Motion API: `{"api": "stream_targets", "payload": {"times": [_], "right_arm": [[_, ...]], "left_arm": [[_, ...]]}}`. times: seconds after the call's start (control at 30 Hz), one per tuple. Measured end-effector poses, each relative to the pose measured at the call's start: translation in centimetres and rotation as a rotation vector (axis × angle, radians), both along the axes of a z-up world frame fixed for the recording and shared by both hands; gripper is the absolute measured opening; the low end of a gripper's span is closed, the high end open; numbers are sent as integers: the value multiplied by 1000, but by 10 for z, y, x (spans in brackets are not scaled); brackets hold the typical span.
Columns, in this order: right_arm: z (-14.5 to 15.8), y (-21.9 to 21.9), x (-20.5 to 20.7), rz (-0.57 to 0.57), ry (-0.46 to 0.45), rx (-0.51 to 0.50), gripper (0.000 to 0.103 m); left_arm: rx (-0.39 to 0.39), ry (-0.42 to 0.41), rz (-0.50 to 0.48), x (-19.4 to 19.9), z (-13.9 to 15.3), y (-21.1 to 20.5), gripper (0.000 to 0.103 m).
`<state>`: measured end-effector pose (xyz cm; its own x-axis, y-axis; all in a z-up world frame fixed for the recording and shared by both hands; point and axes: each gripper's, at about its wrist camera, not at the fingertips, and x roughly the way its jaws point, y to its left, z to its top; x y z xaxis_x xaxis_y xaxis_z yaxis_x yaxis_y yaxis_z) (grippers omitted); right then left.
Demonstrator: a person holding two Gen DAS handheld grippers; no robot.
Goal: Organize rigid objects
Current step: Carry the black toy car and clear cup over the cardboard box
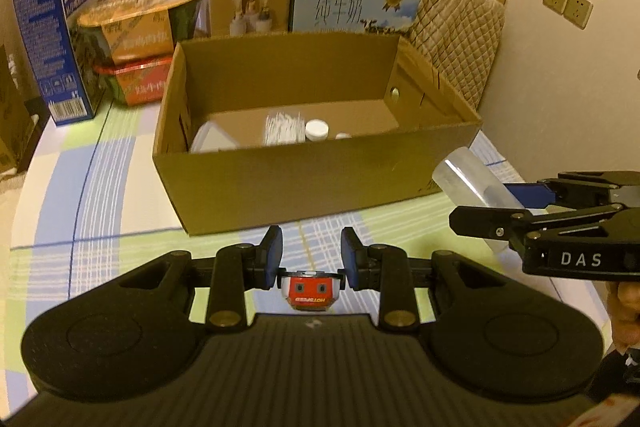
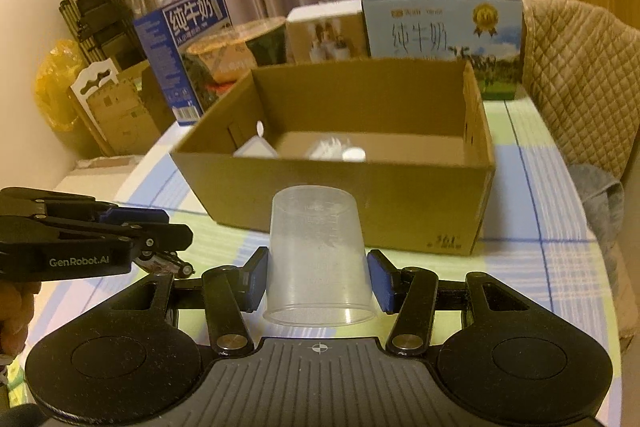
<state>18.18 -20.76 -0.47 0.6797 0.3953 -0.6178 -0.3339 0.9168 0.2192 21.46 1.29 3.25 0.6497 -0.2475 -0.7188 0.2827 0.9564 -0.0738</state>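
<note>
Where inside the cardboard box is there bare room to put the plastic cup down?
The box floor is bare along its right half, beside the side wall with the round hole. The left front is crowded: a white container, cotton swabs and a white-capped bottle. The cup sits in the right gripper.

Both wrist cameras are looking forward along their fingers, close above the checked tablecloth [image 1: 100, 179], facing the cardboard box [image 1: 316, 163] at frame centre; each is catching the other gripper at its frame edge.
</note>
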Motion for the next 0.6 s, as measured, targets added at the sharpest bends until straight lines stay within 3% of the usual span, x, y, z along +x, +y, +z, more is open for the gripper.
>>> {"api": "stream_targets", "payload": {"times": [0.6], "right_arm": [[43,-3,10,3,-51,-35,49]], "left_arm": [[-8,-48,-35,14,43,-7,26]]}}
